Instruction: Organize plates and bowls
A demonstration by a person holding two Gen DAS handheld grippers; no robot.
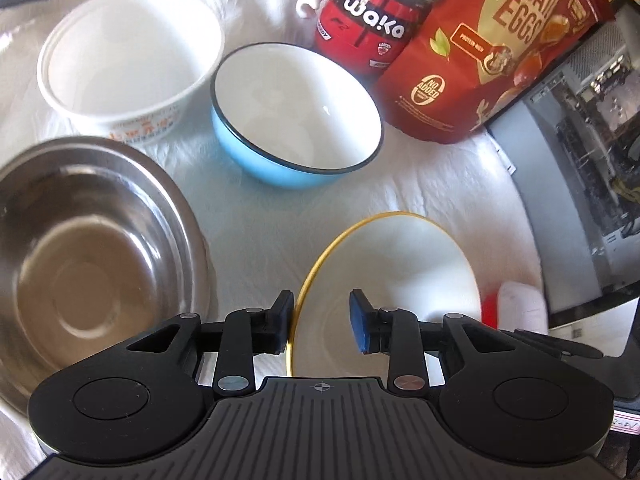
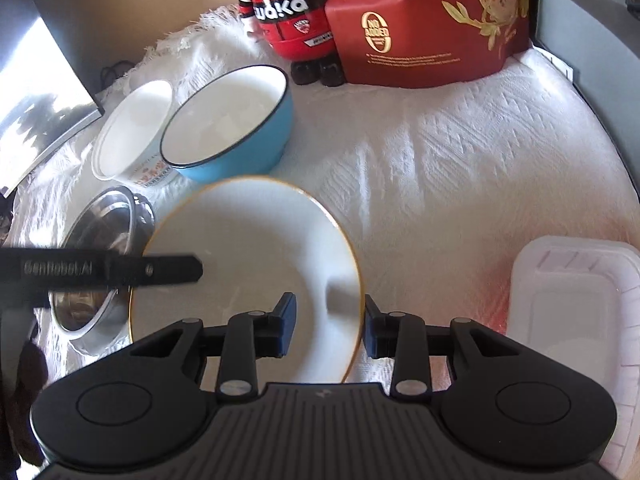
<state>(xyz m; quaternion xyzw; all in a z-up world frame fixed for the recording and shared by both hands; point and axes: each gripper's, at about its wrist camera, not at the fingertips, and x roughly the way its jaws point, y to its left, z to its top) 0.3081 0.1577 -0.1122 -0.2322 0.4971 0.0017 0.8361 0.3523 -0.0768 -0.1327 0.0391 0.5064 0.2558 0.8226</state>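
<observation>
White textured cloth [image 2: 440, 168] covers the whole bench, and everything sits on it. Count-wise: three bowls, one plate, two tools, plus some clutter.

Biggest is the steel bowl [image 1: 92, 248], shiny and empty, on the left. Right next to it is the plate [image 2: 248, 248], white with a thin gold rim. It looks tipped, and its left edge overlaps the steel bowl in the right wrist view. I can't tell if they actually touch.

Behind those are the white bowl [image 1: 128, 60] with orange print on its side and the blue bowl [image 1: 296, 120], white inside with a dark rim. They're just beside each other, both upright and empty.

At the back there's one red quail egg pouch [image 1: 500, 52] and one red "waka" figurine [image 1: 368, 20]. A clear plastic tub [image 2: 576, 308] sits to the right.

Both tools straddle the plate's rim from opposite sides. The left tool [image 1: 324, 320] has its outer pad against the edge and the other pad well clear, so it's partly open, not clamped. Same with the right tool [image 2: 330, 320].
</observation>
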